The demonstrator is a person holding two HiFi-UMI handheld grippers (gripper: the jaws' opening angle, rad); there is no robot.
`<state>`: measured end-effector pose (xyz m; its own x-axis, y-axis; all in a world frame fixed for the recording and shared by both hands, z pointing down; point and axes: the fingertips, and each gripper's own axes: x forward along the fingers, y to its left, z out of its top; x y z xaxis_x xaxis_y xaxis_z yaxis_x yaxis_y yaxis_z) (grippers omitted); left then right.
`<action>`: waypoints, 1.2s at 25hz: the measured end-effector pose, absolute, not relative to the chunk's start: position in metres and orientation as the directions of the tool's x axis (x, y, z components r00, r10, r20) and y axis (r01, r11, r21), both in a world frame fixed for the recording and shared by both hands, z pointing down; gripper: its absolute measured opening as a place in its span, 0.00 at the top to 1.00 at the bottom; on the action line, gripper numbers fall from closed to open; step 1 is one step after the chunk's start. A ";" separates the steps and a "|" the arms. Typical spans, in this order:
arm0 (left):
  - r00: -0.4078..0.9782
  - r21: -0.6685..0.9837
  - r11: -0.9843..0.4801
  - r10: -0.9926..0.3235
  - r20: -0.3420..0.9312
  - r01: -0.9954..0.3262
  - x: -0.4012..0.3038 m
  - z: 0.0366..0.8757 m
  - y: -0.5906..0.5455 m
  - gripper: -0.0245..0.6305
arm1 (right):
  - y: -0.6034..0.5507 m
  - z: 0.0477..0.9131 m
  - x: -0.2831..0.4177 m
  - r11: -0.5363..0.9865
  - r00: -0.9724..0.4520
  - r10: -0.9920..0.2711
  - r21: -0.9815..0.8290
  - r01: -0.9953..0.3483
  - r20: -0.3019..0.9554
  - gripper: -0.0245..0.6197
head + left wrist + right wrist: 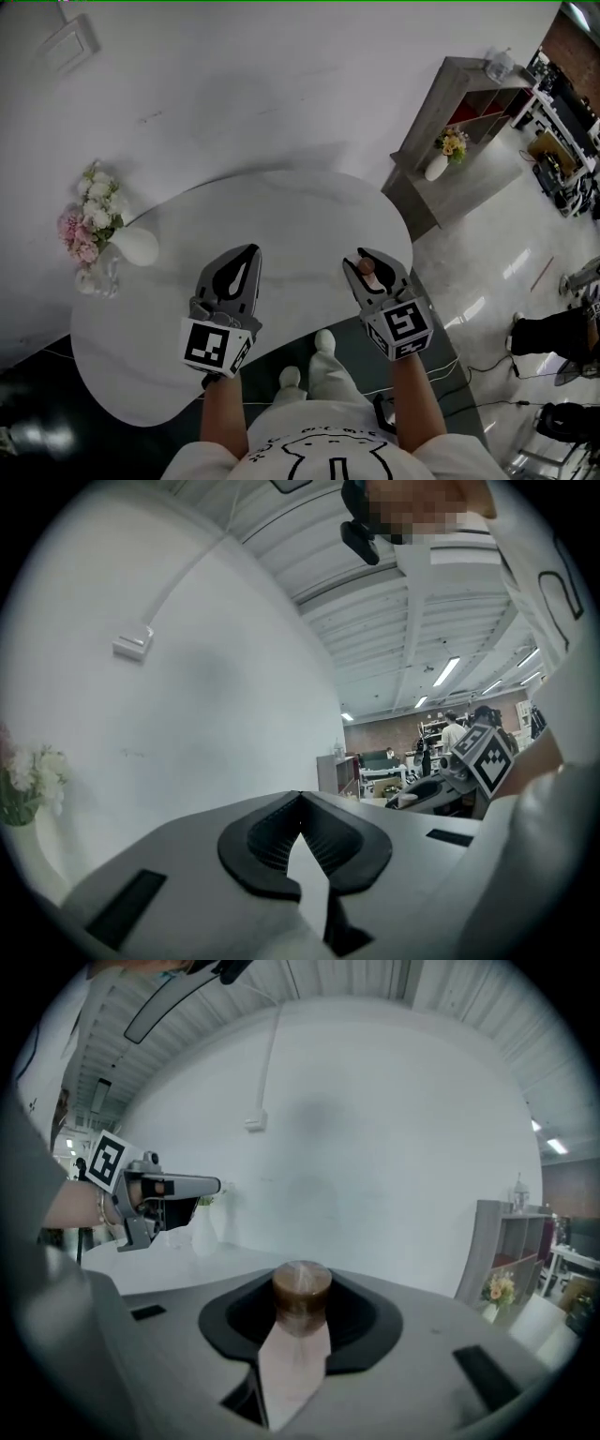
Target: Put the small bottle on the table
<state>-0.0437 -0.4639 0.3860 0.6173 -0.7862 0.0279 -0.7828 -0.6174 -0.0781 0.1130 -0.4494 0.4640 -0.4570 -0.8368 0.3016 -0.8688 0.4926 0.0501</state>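
My right gripper (371,257) is shut on the small bottle (367,269), which has a brown cap and a pale body. It hangs over the near right part of the white table (281,202). In the right gripper view the small bottle (302,1299) stands upright between the jaws, cap on top. The left gripper (250,253) hovers over the table's near middle, shut and empty. Its tips meet in the left gripper view (300,797). The two grippers are side by side, a hand's width apart.
A white vase of pink and white flowers (101,223) and a small clear glass (99,277) stand at the table's left edge. A grey shelf unit (469,98) with a small flower vase (448,150) stands on the floor to the right. The wall runs behind the table.
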 end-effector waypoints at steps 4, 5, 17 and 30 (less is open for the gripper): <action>0.607 -0.067 -0.610 -0.792 0.060 -0.790 -0.039 0.404 -0.484 0.96 | -0.476 0.494 0.115 0.524 -0.479 -0.807 0.043 -0.851 0.346 0.78; 0.605 -0.064 -0.608 -0.794 0.065 -0.791 -0.039 0.408 -0.489 0.96 | -0.482 0.501 0.115 0.530 -0.484 -0.799 0.040 -0.847 0.356 0.78; 0.590 -0.082 -0.602 -0.796 0.131 -0.794 -0.026 0.433 -0.525 0.96 | -0.547 0.555 0.105 0.601 -0.547 -0.731 0.005 -0.799 0.409 0.78; 0.580 -0.021 -0.594 -0.793 0.187 -0.804 -0.018 0.449 -0.533 0.96 | -0.584 0.599 0.090 0.643 -0.582 -0.672 -0.029 -0.765 0.458 0.78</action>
<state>-0.0176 -0.5325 0.4490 0.5803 -0.7928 0.1865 -0.8044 -0.5937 -0.0209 0.0895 -0.5840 0.5993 -0.5820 -0.6721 0.4577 -0.7654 0.6428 -0.0293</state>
